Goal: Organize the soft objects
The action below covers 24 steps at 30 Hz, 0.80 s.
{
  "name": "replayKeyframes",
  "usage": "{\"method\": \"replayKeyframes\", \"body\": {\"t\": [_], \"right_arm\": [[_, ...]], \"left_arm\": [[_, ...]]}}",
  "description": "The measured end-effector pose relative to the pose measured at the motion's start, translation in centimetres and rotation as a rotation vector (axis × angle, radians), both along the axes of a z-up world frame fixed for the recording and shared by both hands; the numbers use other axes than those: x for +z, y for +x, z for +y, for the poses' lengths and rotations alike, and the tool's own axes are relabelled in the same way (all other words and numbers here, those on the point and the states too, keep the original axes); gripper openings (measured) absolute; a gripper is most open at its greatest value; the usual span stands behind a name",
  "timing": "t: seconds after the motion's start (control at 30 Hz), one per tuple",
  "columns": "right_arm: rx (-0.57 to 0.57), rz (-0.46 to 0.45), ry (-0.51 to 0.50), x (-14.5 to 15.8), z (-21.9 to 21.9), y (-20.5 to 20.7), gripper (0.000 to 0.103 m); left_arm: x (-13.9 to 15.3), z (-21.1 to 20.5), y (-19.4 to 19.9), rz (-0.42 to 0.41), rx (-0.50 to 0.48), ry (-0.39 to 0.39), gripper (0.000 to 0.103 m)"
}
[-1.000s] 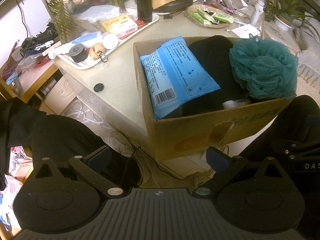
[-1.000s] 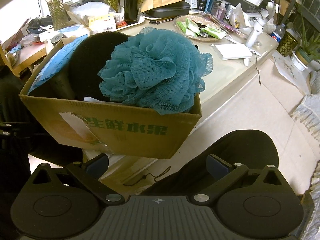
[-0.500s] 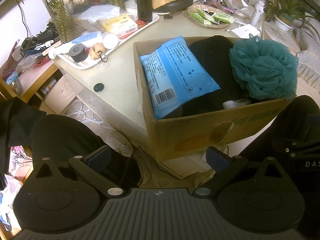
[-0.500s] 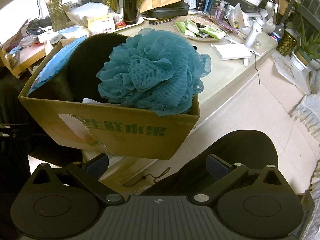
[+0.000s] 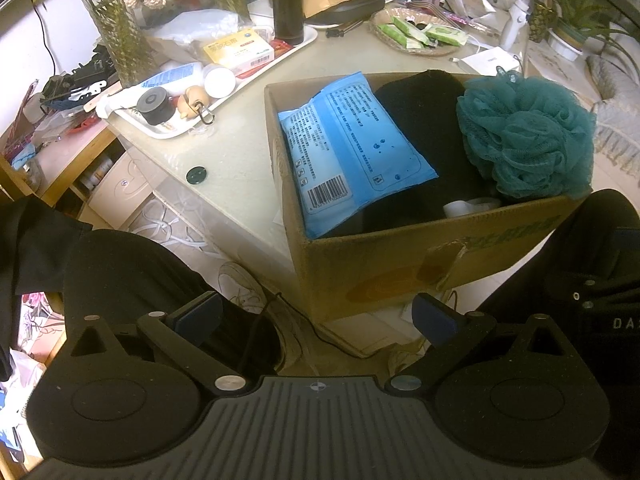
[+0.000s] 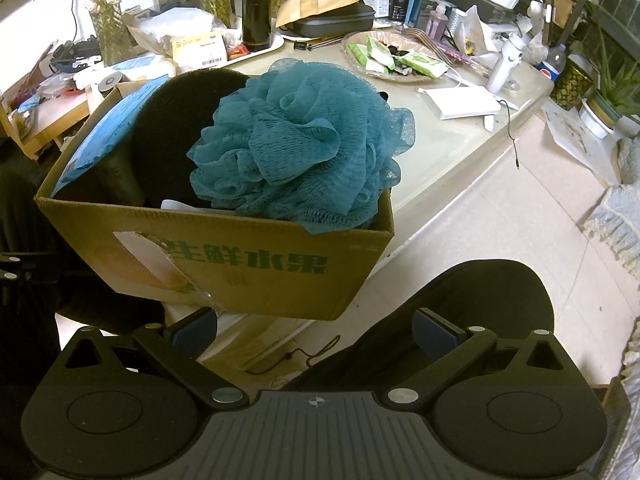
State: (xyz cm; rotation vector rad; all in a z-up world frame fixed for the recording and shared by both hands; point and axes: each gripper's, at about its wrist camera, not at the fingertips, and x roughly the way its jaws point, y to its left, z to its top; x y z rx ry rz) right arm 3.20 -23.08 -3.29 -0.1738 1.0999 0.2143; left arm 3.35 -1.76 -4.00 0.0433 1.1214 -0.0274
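Observation:
A brown cardboard box (image 5: 400, 268) (image 6: 224, 264) sits at the near corner of a pale table. Inside it lie a blue wipes packet (image 5: 348, 148) (image 6: 100, 136), a black soft item (image 5: 432, 120) (image 6: 176, 128) and a teal mesh bath pouf (image 5: 524, 136) (image 6: 304, 144) that rises above the rim. A small white thing (image 5: 468, 206) shows near the box's front wall. My left gripper (image 5: 316, 316) is open, below the box front with nothing between its fingers. My right gripper (image 6: 316, 328) is open too, below the box's front right corner.
A white tray (image 5: 184, 128) with bottles and a yellow packet stands at the back left, beside a glass vase (image 5: 120, 36). A woven plate of green packets (image 6: 392, 60) and a white box (image 6: 460, 104) lie farther back. A small black disc (image 5: 196, 175) rests on the table.
In the right wrist view the box and pouf have shifted slightly left and up. The left wrist view is nearly unchanged. Both grippers stay open.

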Motion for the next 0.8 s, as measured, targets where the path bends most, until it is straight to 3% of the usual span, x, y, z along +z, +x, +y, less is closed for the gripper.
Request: {"method": "replayKeyframes", "body": {"t": [0.8], "right_arm": [[-0.002,0.002,0.002,-0.04,-0.06,0.01,0.103]], "left_arm": [[0.2,-0.04,-0.43,-0.023,-0.003,0.004,0.103]]}}
